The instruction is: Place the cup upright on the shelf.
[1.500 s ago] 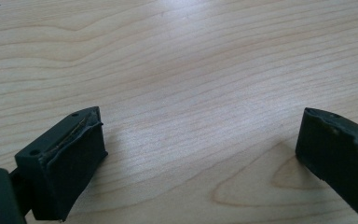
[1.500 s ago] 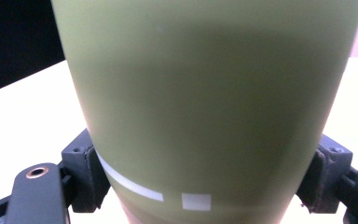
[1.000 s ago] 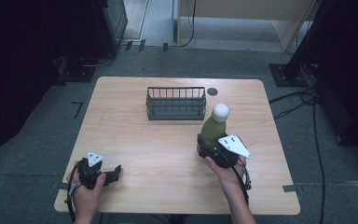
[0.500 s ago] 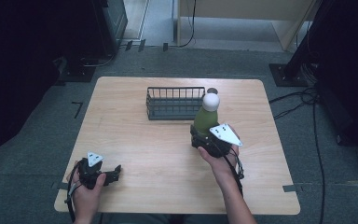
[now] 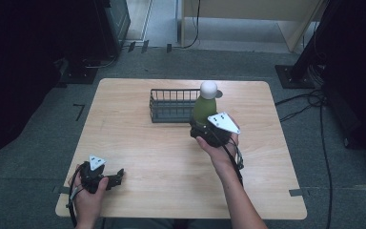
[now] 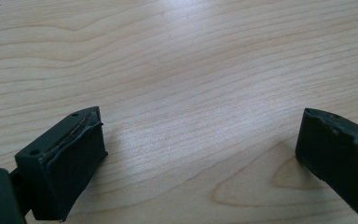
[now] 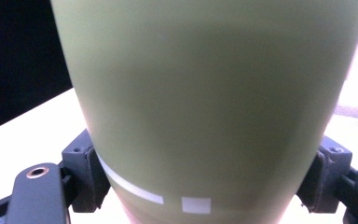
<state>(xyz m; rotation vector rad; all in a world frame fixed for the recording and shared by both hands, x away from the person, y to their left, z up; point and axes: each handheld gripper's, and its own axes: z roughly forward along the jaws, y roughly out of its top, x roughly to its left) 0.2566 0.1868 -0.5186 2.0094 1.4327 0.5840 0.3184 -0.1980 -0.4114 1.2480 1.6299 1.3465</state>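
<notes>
High view, right tongs (image 5: pixel 204 128) clamping green bottle (image 5: pixel 204 107) beside wire basket (image 5: pixel 171 106), left tongs (image 5: pixel 116 175) agape, empty.

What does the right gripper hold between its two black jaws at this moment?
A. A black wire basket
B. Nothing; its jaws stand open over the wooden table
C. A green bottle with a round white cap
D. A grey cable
C: in the right gripper view the jaws of the right gripper press on both sides of the green bottle, and the high view shows its round white cap.

Wooden table (image 5: pixel 138 143) — wire basket (image 5: pixel 171 105) (black)
</notes>
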